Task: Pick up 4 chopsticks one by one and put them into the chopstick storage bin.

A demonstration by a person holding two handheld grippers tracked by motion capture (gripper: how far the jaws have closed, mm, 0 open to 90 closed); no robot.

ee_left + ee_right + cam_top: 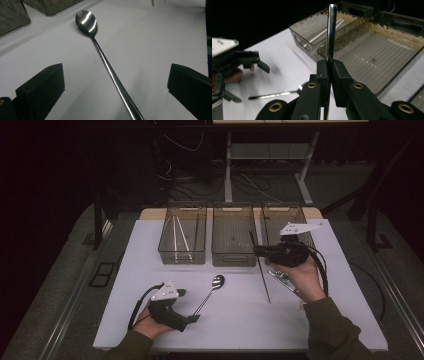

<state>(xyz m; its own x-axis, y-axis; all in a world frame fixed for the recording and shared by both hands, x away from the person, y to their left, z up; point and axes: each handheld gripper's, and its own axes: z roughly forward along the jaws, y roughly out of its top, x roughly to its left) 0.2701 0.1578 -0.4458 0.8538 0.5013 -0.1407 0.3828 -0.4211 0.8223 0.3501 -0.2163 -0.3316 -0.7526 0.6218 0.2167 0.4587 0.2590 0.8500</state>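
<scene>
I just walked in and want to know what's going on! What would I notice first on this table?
First, the right gripper is shut on a long thin metal rod, held up in front of the middle mesh bin. Next, a shiny long-handled spoon lies flat on the white table, with the left gripper open on either side of its handle. Three mesh bins stand in a row at the far edge, and the left bin holds pale sticks.

Olive-green sleeves cover both forearms. Each black claw, left claw and right claw, carries a pale three-cornered plate, a trailing black cable and brass-ringed pivots behind its jaws.
</scene>
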